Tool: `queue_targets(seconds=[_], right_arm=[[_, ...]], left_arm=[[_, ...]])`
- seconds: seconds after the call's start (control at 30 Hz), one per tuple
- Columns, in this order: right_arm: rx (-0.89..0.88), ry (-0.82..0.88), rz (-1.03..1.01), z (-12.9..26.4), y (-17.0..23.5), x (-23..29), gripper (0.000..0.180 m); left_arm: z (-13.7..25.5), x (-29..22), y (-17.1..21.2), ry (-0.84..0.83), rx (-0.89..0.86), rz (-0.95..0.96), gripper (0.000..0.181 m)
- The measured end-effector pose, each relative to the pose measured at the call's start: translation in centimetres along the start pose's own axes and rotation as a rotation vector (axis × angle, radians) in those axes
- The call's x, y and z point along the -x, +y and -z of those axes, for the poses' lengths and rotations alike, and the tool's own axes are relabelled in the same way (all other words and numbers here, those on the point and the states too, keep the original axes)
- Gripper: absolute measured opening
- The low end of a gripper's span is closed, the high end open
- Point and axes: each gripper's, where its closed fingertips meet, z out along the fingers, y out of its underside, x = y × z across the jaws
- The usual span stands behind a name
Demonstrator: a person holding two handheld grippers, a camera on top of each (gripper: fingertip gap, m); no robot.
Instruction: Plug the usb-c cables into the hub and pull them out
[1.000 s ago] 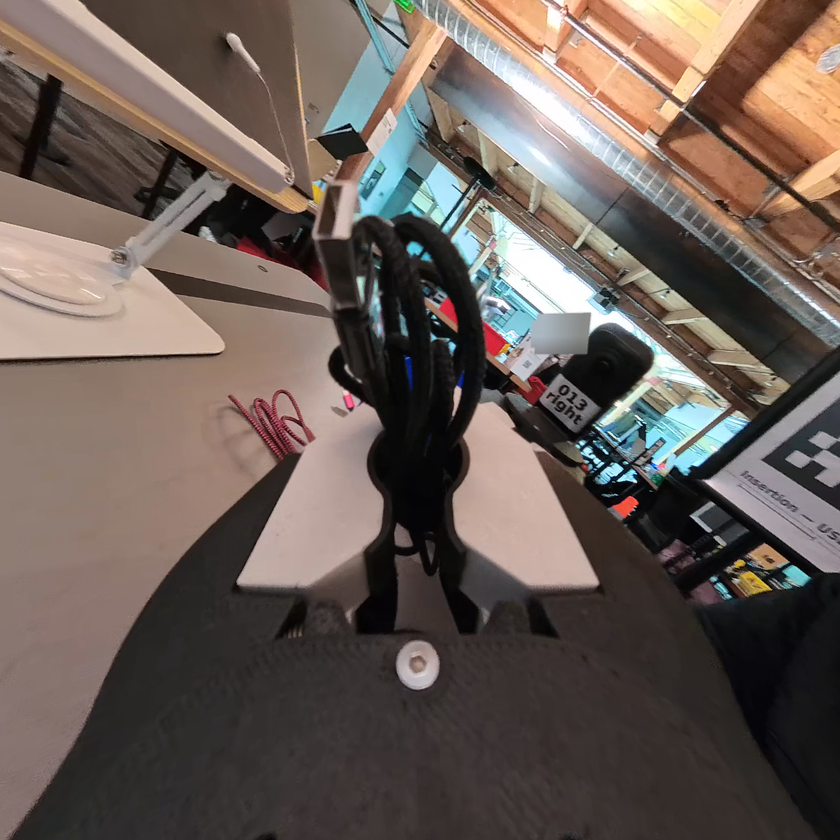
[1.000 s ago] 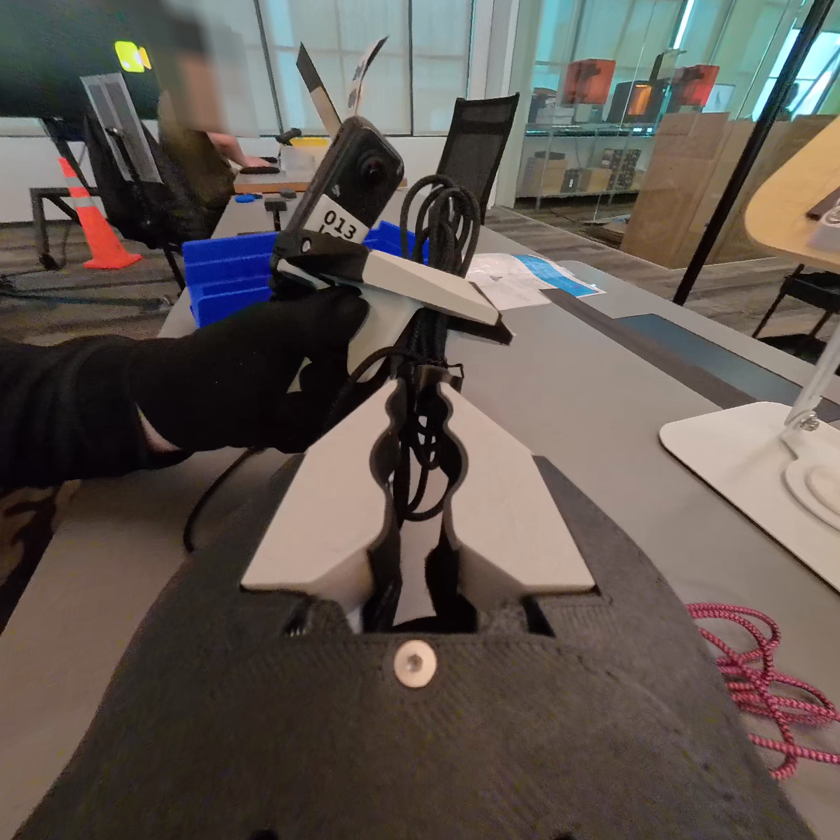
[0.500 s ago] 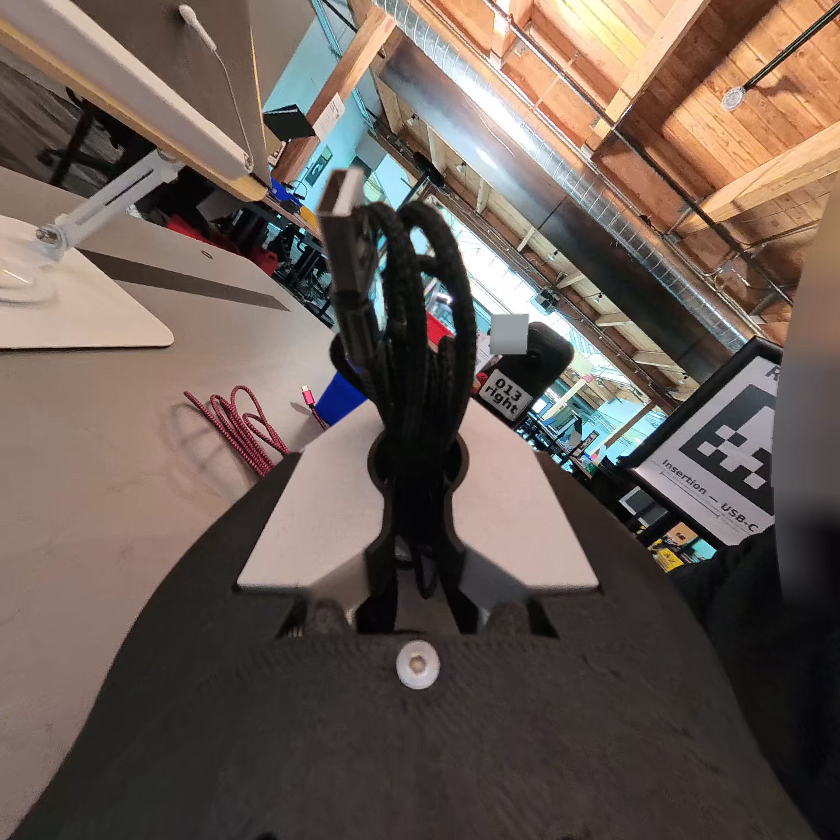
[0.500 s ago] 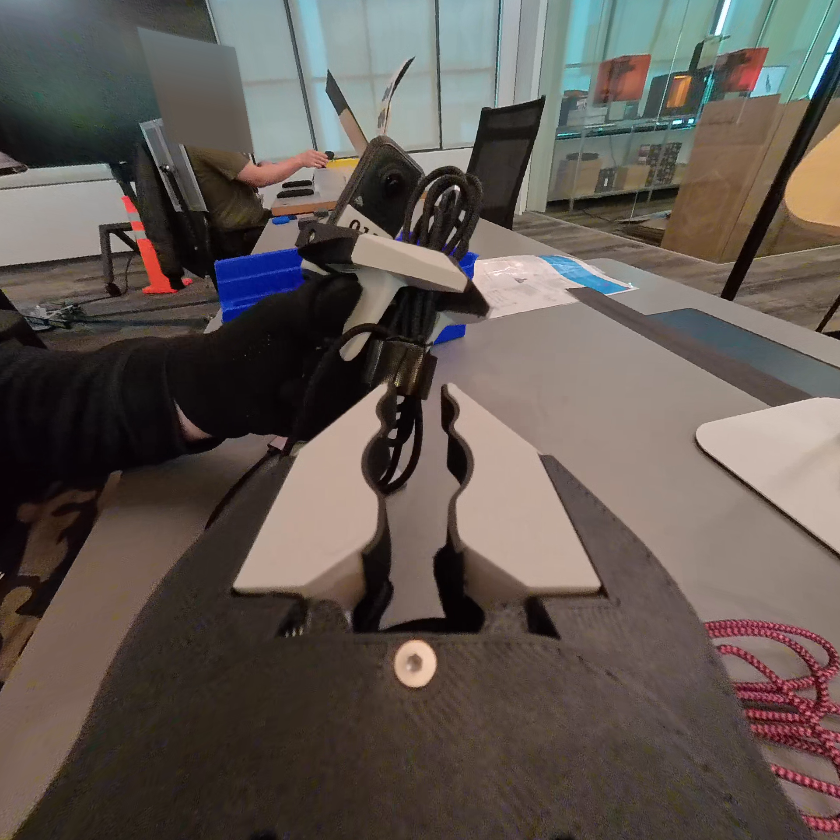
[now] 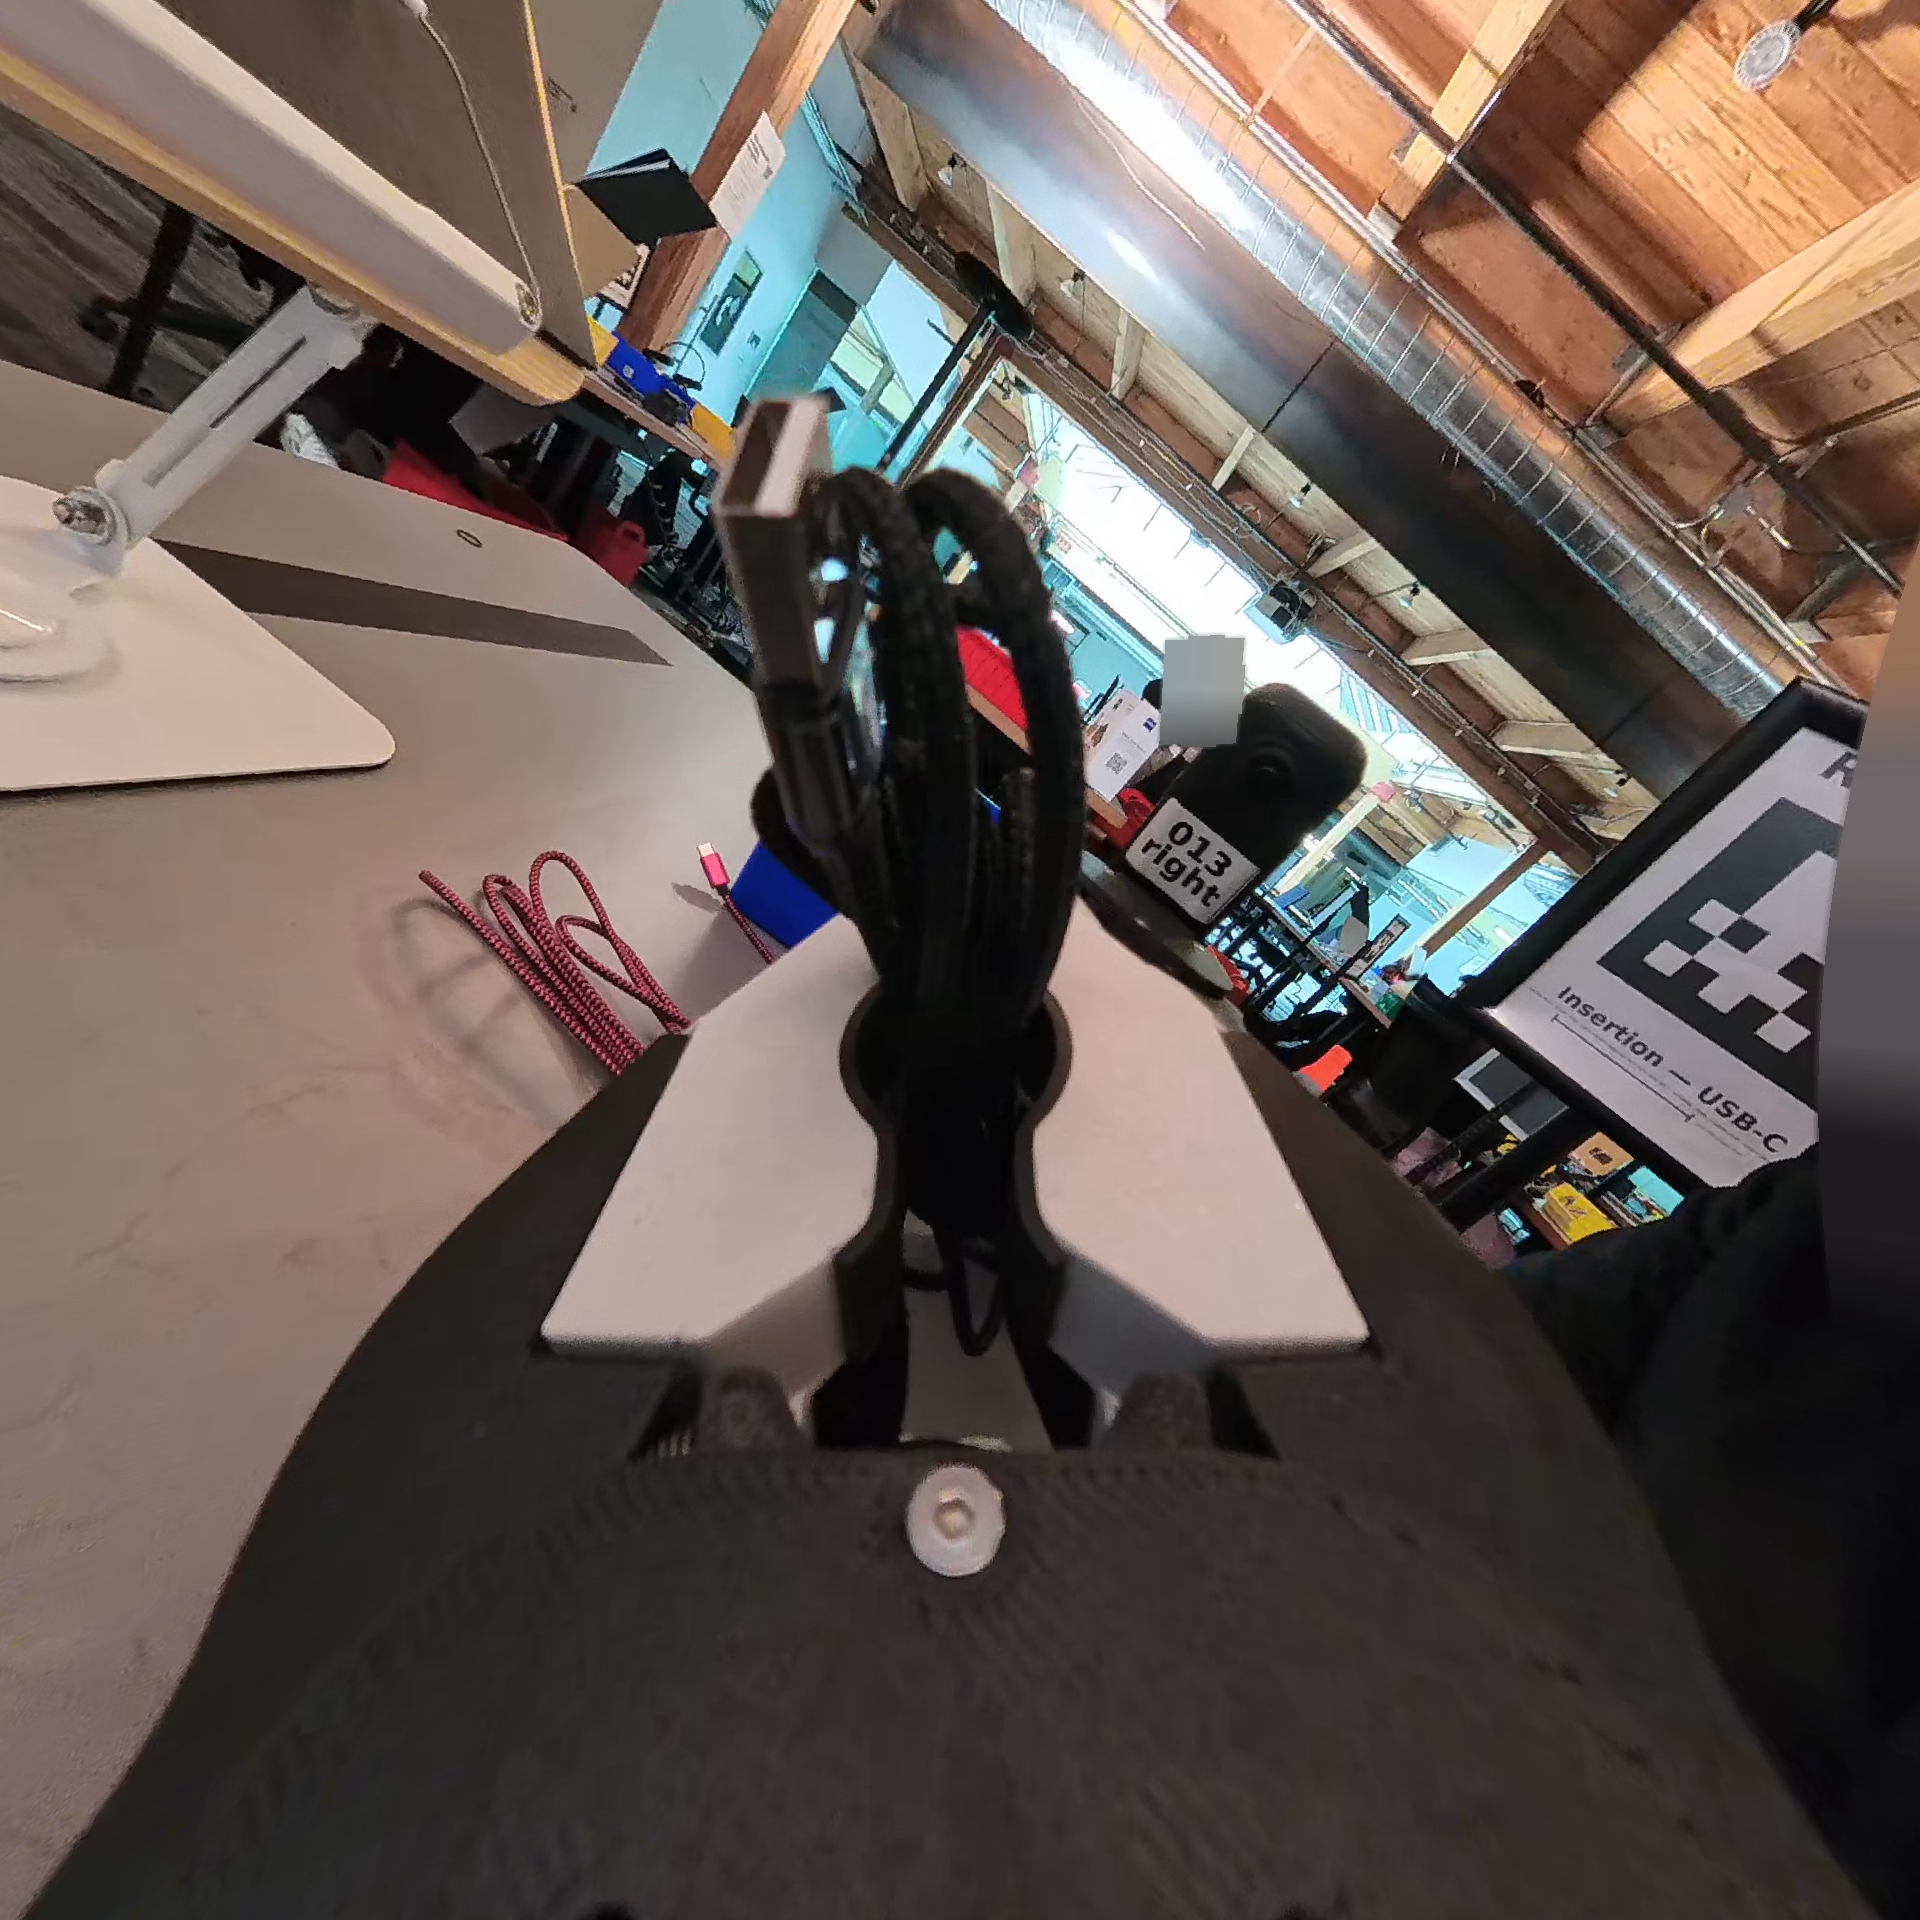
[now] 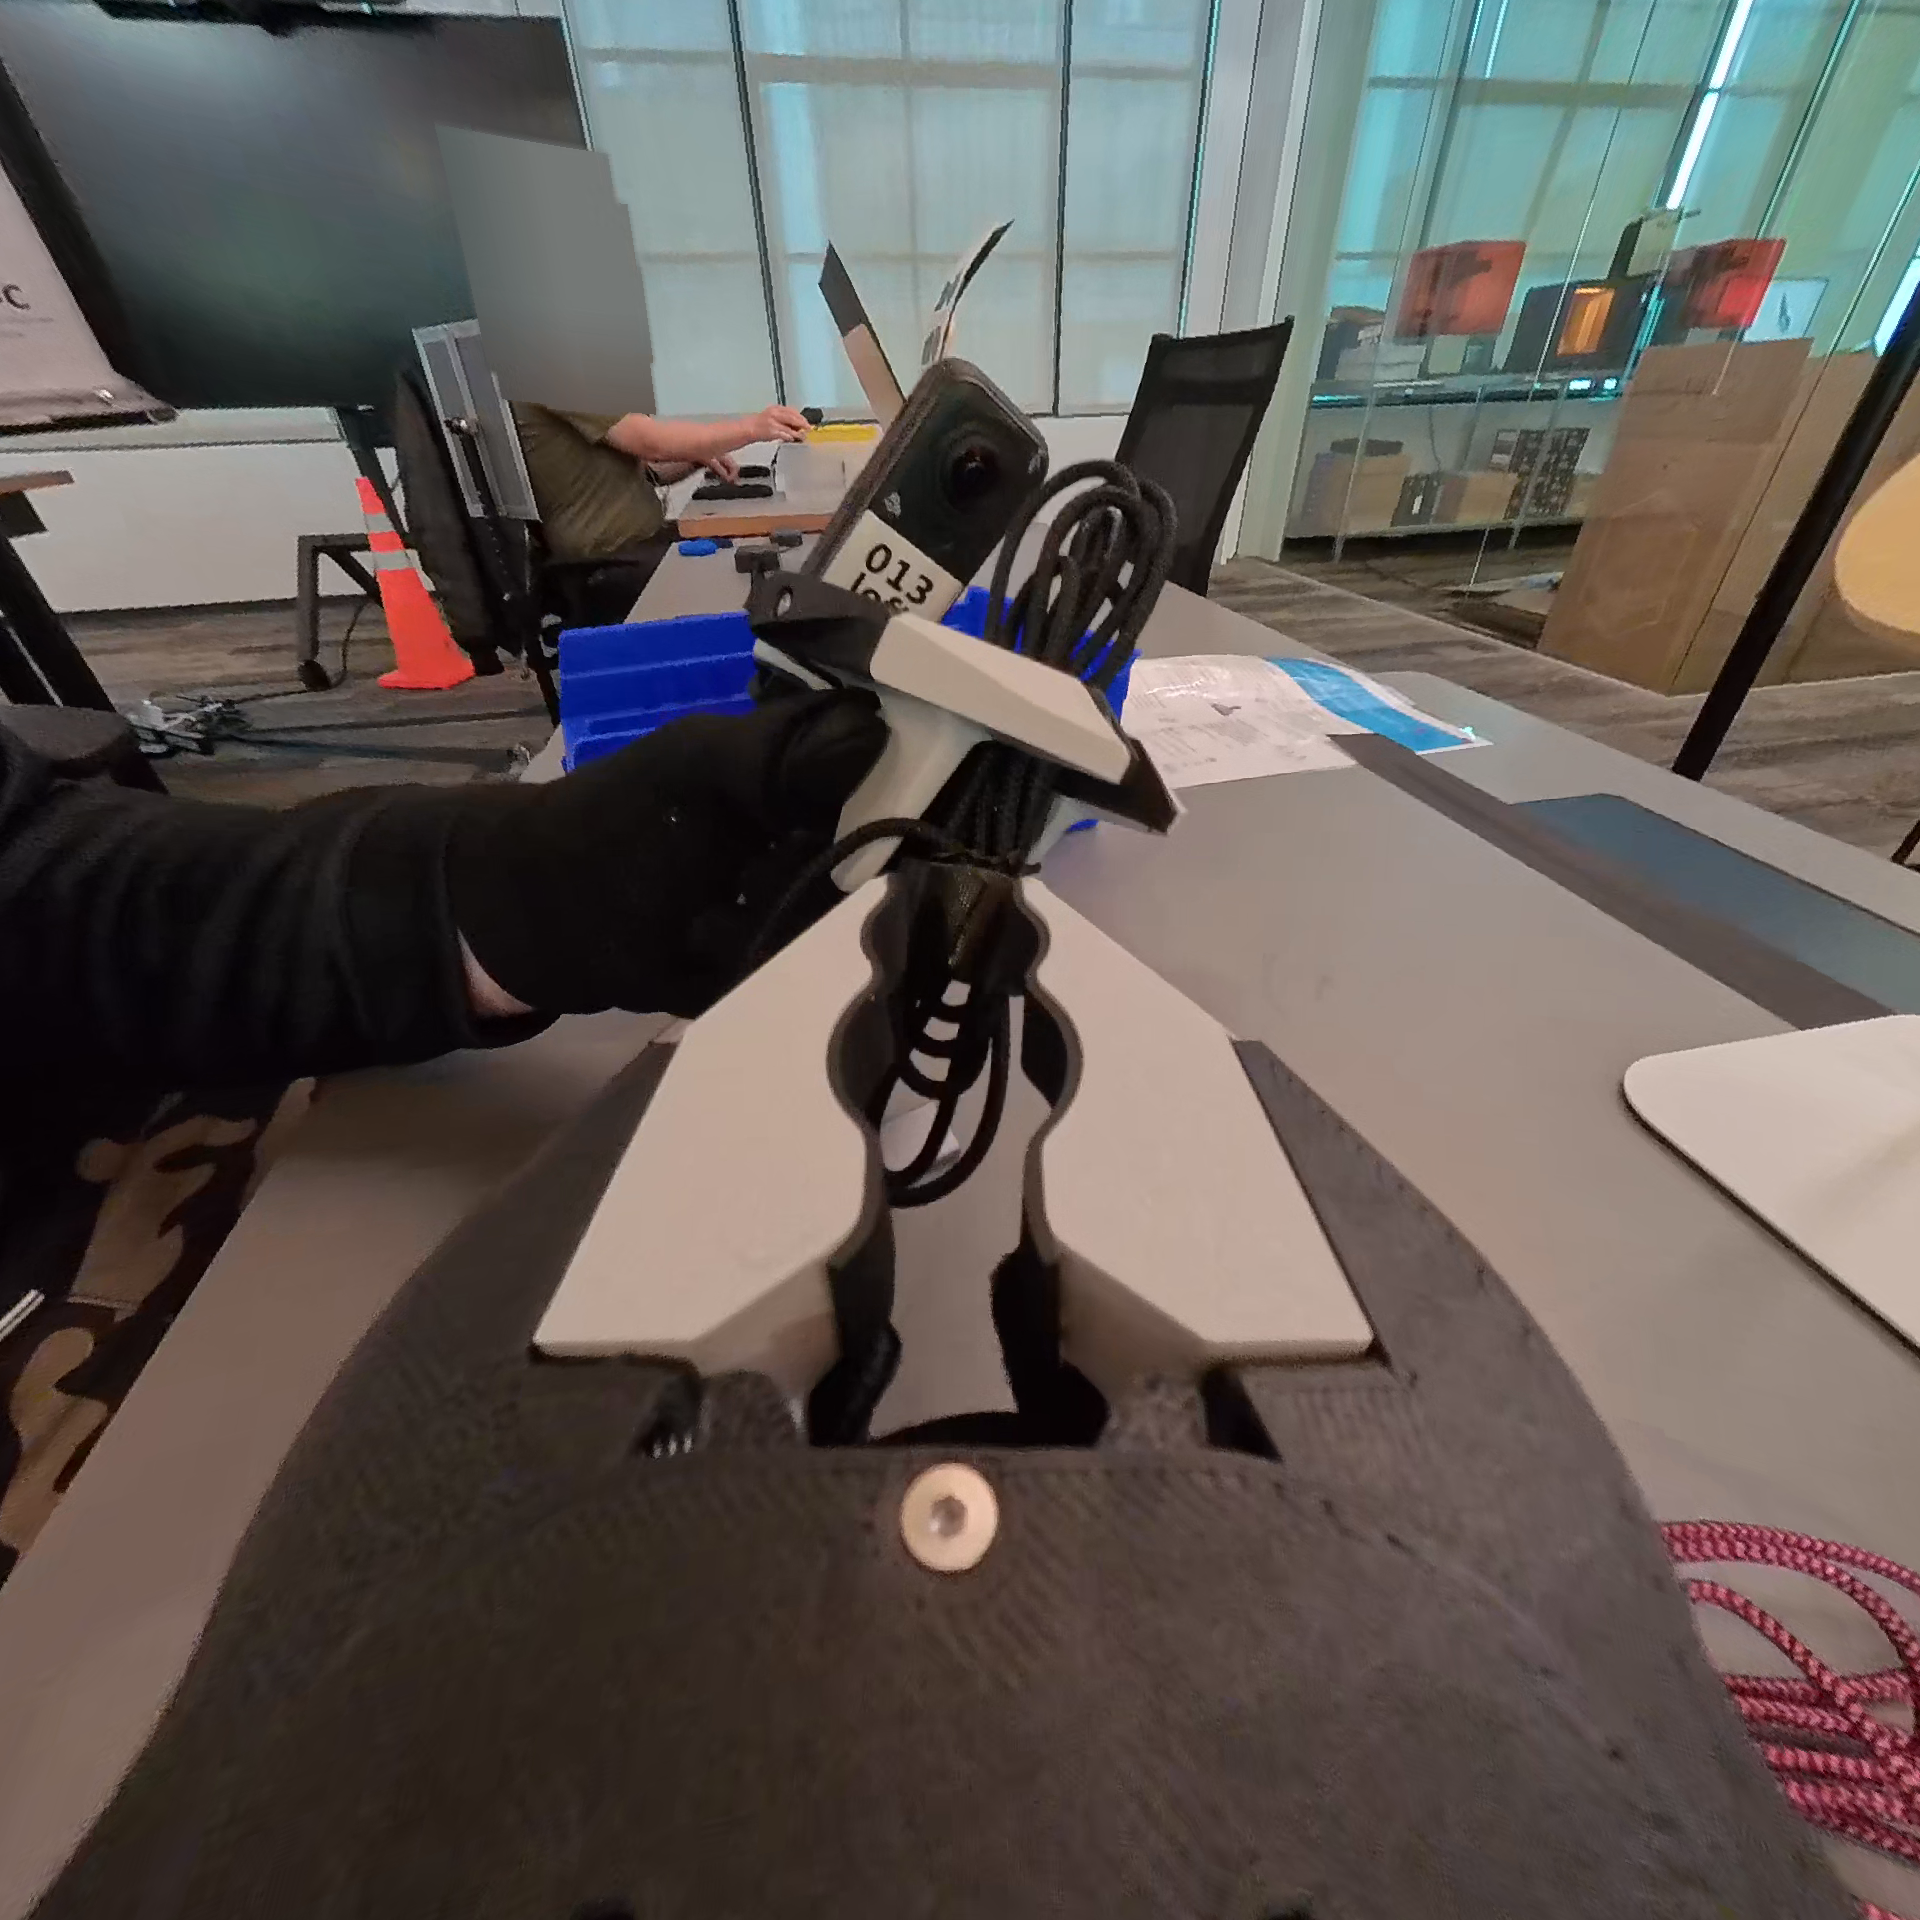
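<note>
My left gripper (image 5: 951, 1023) is shut on a coiled bundle of black braided cable (image 5: 966, 727), held upright above the grey table (image 5: 260, 1091). A silver USB plug (image 5: 774, 499) sticks up from the bundle. In the right wrist view the left gripper (image 6: 1039, 769), held by a black-gloved hand (image 6: 665, 862), grips the same bundle (image 6: 1081, 582). My right gripper (image 6: 953, 925) is open, its fingers on either side of the bundle's tied lower part. Loops hang between its fingers. No hub is in view.
A red braided cable (image 5: 561, 935) lies loose on the table, also in the right wrist view (image 6: 1808, 1704). A blue bin (image 6: 665, 665), papers (image 6: 1247, 707), a white stand base (image 6: 1818, 1132) and a marker sign (image 5: 1704, 966) stand around. A person sits at a far desk. Less than 4 cm separates the two grippers' tips.
My right gripper's jaws have opened off the lower part of the bundle. The left gripper keeps its hold and has tilted slightly.
</note>
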Motion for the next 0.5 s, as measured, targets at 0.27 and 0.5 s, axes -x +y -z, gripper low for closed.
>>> queue_targets(seconds=[0.27,0.5], right_arm=[[0.004,0.025,0.042,0.01,0.0,-0.13,0.012],[0.005,0.037,0.062,-0.04,-0.01,-0.17,0.013]], left_arm=[[-0.17,-0.09,0.16,0.003,0.005,0.011,0.012],[-0.23,-0.01,0.4,-0.004,0.019,0.009,0.011]])
